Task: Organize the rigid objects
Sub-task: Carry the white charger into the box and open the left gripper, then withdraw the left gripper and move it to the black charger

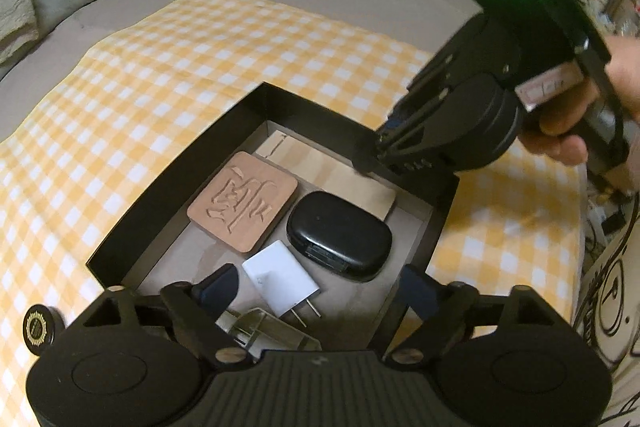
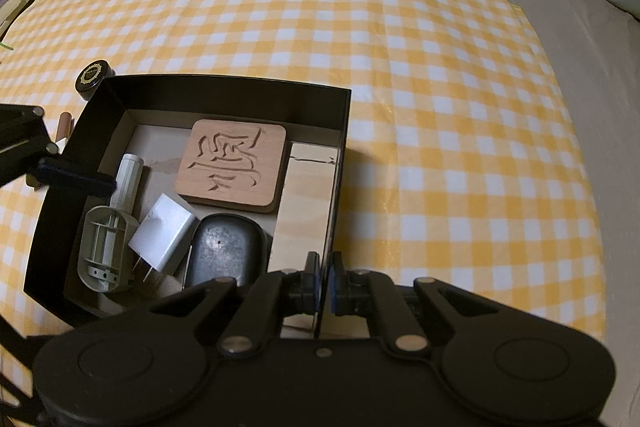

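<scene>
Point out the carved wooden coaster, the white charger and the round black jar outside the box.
carved wooden coaster (image 2: 232, 165): right wrist view, on its carved top face.
white charger (image 2: 162, 233): right wrist view, on its flat white body.
round black jar (image 2: 93, 74): right wrist view, on its gold-printed lid.

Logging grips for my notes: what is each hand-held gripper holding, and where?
Right hand-held gripper pinches the black box by its side wall's rim. Left hand-held gripper is open, holding nothing.

Our left hand-held gripper (image 1: 320, 291) points steeply down, jaws spread wide, nothing between them. Our right hand-held gripper (image 2: 324, 281) also angles steeply down, jaws pinched shut on a thin black wall; our right hand (image 1: 580, 115) wraps its handle.
</scene>
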`<state>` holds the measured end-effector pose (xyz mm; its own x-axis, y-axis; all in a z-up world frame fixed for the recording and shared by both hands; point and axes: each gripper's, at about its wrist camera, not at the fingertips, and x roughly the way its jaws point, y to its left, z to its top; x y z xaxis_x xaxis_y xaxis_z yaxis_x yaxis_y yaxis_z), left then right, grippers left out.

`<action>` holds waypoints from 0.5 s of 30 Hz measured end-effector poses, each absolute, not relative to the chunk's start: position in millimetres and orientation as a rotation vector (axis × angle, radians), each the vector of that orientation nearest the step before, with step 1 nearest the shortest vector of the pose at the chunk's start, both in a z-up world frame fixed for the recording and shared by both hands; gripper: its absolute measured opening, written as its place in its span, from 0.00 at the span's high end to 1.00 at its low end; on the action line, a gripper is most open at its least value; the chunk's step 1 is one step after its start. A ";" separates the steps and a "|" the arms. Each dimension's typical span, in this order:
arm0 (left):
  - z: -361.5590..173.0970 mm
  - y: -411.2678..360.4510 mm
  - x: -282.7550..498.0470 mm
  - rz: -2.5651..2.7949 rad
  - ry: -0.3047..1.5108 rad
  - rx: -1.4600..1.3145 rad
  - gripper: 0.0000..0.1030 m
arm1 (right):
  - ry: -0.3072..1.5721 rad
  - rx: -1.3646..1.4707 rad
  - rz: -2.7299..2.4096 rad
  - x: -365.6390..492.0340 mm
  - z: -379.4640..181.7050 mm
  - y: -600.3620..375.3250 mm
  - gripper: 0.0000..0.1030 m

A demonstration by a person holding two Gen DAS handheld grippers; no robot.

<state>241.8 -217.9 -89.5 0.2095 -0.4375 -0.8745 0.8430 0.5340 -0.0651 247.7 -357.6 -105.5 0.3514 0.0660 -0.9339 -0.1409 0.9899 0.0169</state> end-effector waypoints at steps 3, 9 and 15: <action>-84.0 -214.9 241.7 -0.916 0.993 0.449 0.06 | 1.204 -0.071 0.134 247.6 -105.3 -356.1 0.95; -66.9 -209.6 238.5 -0.886 0.961 0.385 0.01 | 1.204 -0.071 0.134 247.8 -105.2 -357.4 0.95; -42.4 -195.1 233.5 -0.828 0.874 0.310 0.00 | 1.204 -0.071 0.135 247.7 -104.8 -355.1 0.95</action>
<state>233.5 -195.1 -42.4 0.3642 -0.5115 -0.7783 0.7493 0.6572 -0.0813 247.7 -355.1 -104.8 0.3516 0.0662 -0.9338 -0.1417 0.9898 0.0168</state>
